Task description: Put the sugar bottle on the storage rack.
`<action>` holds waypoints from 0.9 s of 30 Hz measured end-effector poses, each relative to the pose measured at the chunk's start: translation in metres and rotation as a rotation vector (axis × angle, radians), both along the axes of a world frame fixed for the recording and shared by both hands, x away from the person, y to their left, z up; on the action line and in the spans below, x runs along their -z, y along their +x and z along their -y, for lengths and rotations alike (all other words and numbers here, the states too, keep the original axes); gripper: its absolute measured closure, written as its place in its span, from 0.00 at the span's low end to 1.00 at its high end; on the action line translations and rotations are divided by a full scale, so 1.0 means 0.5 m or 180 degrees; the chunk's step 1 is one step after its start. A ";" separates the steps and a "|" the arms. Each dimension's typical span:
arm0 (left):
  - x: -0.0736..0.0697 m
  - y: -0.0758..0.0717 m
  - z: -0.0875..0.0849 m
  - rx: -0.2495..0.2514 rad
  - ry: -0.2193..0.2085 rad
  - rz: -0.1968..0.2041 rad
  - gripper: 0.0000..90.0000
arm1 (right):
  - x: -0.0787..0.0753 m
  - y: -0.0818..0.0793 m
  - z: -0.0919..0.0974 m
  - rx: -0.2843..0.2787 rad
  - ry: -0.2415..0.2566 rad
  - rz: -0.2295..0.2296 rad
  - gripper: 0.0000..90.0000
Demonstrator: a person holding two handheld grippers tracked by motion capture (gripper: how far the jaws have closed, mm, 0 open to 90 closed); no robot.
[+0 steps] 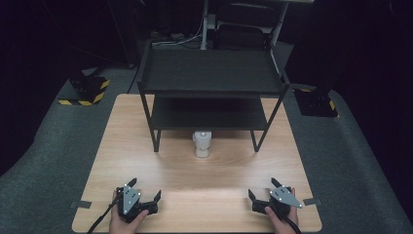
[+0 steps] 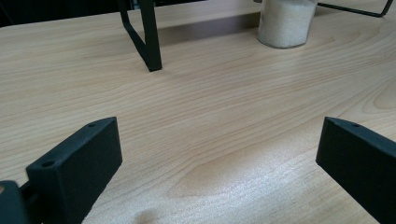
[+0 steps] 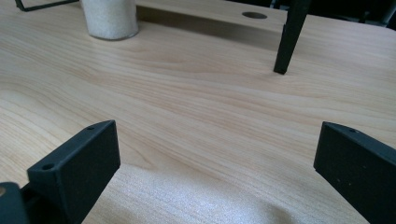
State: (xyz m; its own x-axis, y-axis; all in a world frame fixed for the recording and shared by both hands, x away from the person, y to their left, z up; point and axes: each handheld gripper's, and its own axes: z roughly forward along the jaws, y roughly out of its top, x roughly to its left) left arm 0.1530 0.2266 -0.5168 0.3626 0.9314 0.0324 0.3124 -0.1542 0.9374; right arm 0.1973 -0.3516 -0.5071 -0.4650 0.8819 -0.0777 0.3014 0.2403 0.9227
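A clear jar of white granules [image 1: 202,145] stands on the wooden table [image 1: 122,146], just under the front edge of a black two-tier rack [image 1: 209,73]. My left gripper [image 1: 144,190] rests near the front left of the table, held by a hand, jaws wide open and empty. My right gripper [image 1: 263,189] mirrors it at the front right, also open and empty. In the left gripper view the gripper [image 2: 215,154] points over bare wood toward the jar [image 2: 285,23] and a rack leg [image 2: 149,42]. The right gripper [image 3: 212,158] faces the jar [image 3: 109,18] and another rack leg [image 3: 288,37].
Both rack shelves look bare. Black-and-yellow striped blocks sit on the grey floor at the left [image 1: 87,90] and right [image 1: 316,102] of the table. Tape marks stick to the table's side edges [image 1: 80,204]. A round hole [image 3: 254,15] is in the tabletop behind the rack.
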 end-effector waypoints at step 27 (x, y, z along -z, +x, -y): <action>-0.059 -0.005 0.072 0.0092 -0.0041 0.0203 0.01 | 0.002 0.000 0.011 -0.0046 0.0079 -0.0014 0.00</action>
